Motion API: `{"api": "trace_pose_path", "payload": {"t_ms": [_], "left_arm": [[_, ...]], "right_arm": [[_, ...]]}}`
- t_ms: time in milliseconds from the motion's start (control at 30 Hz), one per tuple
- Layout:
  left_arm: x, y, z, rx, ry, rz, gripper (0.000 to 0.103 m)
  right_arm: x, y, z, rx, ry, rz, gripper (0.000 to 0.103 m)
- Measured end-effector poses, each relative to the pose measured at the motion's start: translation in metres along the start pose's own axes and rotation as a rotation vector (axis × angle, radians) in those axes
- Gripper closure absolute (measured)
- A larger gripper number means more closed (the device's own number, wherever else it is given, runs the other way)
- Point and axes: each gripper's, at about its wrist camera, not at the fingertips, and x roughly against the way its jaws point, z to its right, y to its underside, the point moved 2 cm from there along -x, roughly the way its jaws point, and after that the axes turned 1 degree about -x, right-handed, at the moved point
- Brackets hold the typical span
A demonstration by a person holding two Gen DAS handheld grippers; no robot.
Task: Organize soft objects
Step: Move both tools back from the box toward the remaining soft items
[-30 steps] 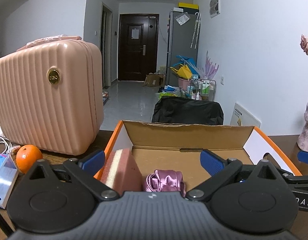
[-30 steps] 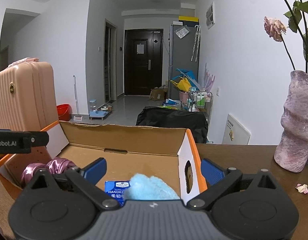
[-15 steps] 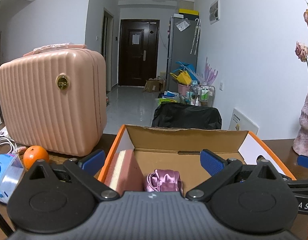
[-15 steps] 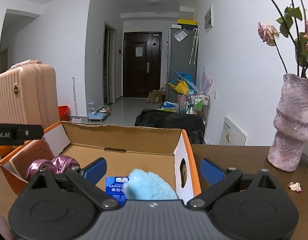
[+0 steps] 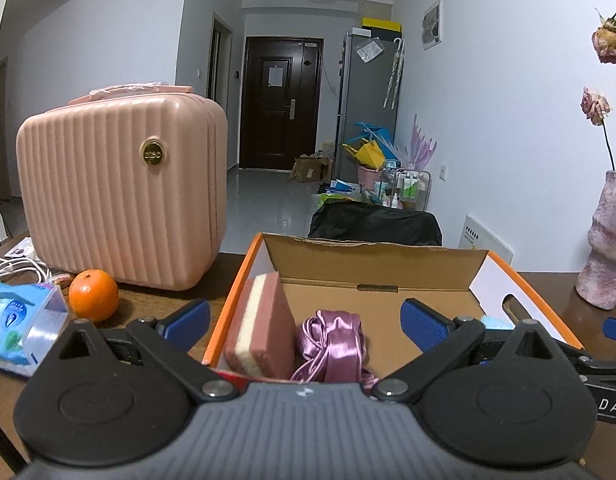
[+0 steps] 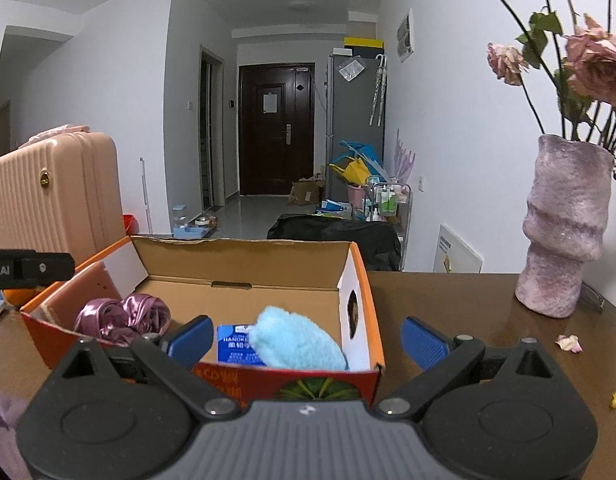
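Inside the open cardboard box [image 6: 244,264] on the brown surface [image 6: 459,304], four soft items are seen. At the 9 o'clock wall the pink-and-cream sponge [image 5: 260,326] is stood on edge; just beside it, toward 3 o'clock, the purple satin scrunchie [image 5: 331,340] is bunched. At the 3 o'clock end the blue fluffy cloth [image 6: 296,344] is laid partly over the blue handkerchief pack [image 6: 234,344].

All four are judged light and compressible. The sponge is expected to spring back and is best pinched across its flat faces. The scrunchie is judged slippery, so a deep pinch through the bunched middle is advised. The cloth is limp and should be gathered at its raised centre.

The left claw [image 5: 306,322] is held with its jaws apart and nothing between them. The right claw [image 6: 308,338] is likewise spread and empty, at the box's 6 o'clock wall.
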Motion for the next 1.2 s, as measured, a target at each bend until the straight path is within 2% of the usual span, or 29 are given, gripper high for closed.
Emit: {"api": "trace_pose_path", "payload": {"t_ms": [467, 1200], "left_arm": [[0.038, 0.021, -0.007, 0.011, 0.005, -0.018, 0.000], [0.103, 0.054, -0.006, -0.021, 0.007, -0.006, 0.000]], "right_arm": [[0.043, 0.018, 0.001, -0.037, -0.002, 0.013, 0.002], [0.111, 0.047, -0.012, -0.012, -0.033, 0.045, 0.002]]}}
